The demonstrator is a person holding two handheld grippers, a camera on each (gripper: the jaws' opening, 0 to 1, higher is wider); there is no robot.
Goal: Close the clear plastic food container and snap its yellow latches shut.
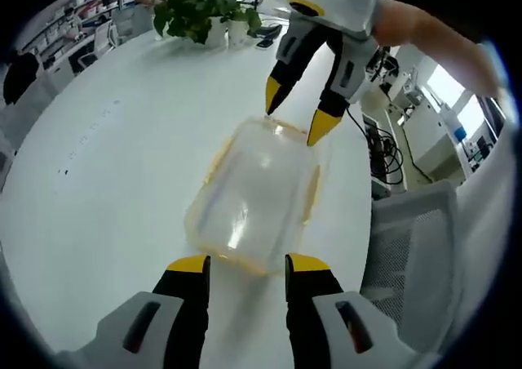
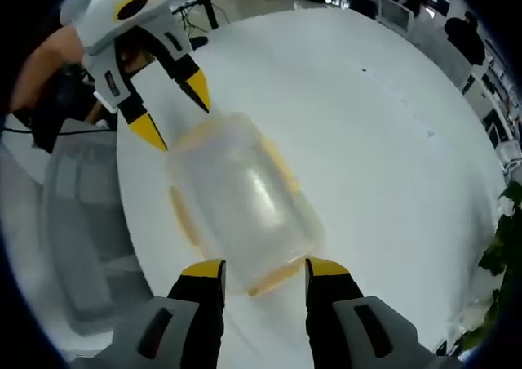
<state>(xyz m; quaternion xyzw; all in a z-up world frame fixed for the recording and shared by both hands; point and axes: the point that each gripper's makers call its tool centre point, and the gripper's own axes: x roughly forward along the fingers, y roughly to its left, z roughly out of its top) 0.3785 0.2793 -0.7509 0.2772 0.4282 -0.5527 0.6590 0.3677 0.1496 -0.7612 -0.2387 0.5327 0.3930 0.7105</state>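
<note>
On a white round table [image 1: 122,165] in an office, clear container [image 1: 257,193], potted plants [image 1: 204,10] beyond; both hand-held grippers agape

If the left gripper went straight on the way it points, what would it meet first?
Probably the near short end of the clear plastic food container, which lies just ahead of the left gripper's open jaws; depth is uncertain.

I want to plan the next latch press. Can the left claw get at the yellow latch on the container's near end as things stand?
Probably yes. The left claw is open, its tips right at the container's near yellow latch, with nothing between them.
</note>
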